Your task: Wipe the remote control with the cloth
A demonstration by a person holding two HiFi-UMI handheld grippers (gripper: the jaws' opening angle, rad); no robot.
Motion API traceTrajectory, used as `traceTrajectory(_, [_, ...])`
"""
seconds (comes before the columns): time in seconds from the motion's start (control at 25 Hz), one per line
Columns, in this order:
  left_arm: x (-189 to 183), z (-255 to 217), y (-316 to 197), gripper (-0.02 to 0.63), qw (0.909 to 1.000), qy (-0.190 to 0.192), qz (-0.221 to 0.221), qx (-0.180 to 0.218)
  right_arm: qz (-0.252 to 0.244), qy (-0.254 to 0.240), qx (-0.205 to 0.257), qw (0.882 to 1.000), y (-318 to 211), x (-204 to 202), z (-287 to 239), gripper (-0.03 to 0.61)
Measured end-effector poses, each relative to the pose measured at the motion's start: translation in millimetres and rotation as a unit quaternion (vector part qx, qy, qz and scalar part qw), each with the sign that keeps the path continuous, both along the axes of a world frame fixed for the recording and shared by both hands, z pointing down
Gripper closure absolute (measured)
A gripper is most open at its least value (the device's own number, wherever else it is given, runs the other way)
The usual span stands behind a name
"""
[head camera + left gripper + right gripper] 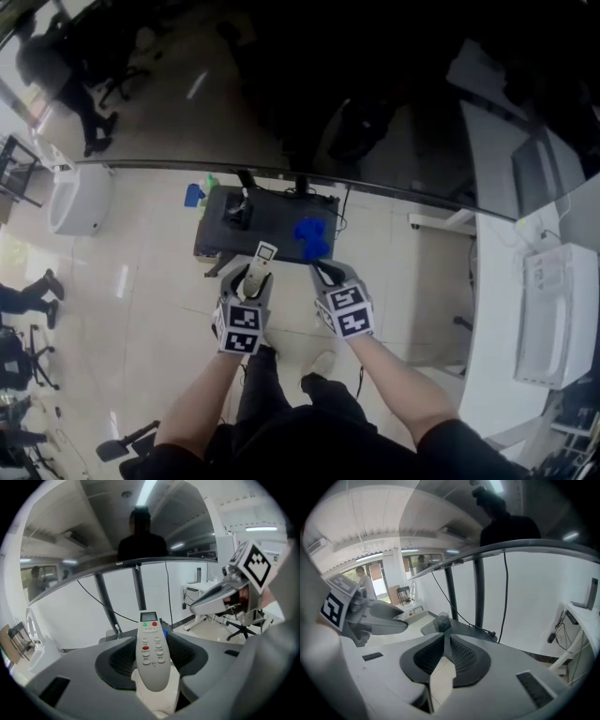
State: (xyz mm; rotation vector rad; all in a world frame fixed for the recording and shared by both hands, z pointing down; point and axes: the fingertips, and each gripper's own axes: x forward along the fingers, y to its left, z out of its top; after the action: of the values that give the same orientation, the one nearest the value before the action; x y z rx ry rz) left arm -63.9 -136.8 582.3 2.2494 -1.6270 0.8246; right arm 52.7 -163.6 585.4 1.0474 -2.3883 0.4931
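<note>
Head view: a person stands over a low dark table (pixel 281 214), with both grippers raised well above it. The left gripper (pixel 255 275) is clamped on the remote (pixel 263 255), which sticks out past the tips, buttons up. The right gripper (pixel 324 272) is just beside it, with a blue cloth (pixel 311 236) bunched at its tips. Cloth and remote are near each other, not touching as far as I can see. Left gripper view: the jaws stand fairly wide, pads pressed on both sides of the remote's lower half, its screen end pointing away. The right gripper hangs off to the right. Right gripper view: the jaws are all but closed, only a slit between them, with a small wad of cloth pinched at the very tips. Progress, my reading: both things are picked up and brought together, so the set-up is done. There is no contact between cloth and remote, so the wipe itself looks left to do. Whether any pass has been made, I can't tell.
</note>
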Motion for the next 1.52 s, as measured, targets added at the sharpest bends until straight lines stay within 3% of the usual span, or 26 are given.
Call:
traceTrajectory(0.08, [3.1, -11.9, 11.0, 0.408, 1.0, 0.0, 0.004, 0.004, 0.002, 0.011, 0.0, 1.0, -5.8, 2.1, 4.6, 0.531])
traceTrajectory(0.24, [5.6, -28.8, 20.9, 0.408, 0.9998, 0.0, 0.018, 0.011, 0.015, 0.043, -0.008, 0.999, -23.8, 4.3, 29.3, 0.431])
traceTrajectory(0.76, [-9.4, -6.6, -11.1, 0.408, 0.9975, -0.036, 0.061, 0.003, 0.018, 0.16, -0.052, 0.986, -107.5, -15.5, 169.6, 0.339])
traceTrajectory(1.12, [-7.9, 16.2, -20.1, 0.408, 0.9965, -0.035, 0.076, -0.011, 0.004, 0.195, -0.104, 0.975, -124.3, -13.9, 233.6, 0.339])
traceTrajectory(1.16, [-8.9, 18.2, -19.7, 0.408, 0.9964, -0.036, 0.075, -0.013, 0.007, 0.198, -0.109, 0.974, -124.6, -11.7, 236.0, 0.347])
traceTrajectory(1.2, [-10.2, 19.6, -19.3, 0.408, 0.9964, -0.036, 0.075, -0.015, 0.012, 0.2, -0.111, 0.973, -125.0, -9.2, 236.4, 0.404])
traceTrajectory(1.36, [-13.6, 18.5, -17.9, 0.408, 0.9965, -0.037, 0.074, -0.016, 0.027, 0.184, -0.111, 0.976, -119.2, -4.8, 222.1, 0.437])
traceTrajectory(1.52, [-12.2, 8.4, -11.8, 0.408, 0.9962, -0.038, 0.078, -0.009, 0.033, 0.153, -0.087, 0.984, -101.0, -2.6, 175.4, 0.445])
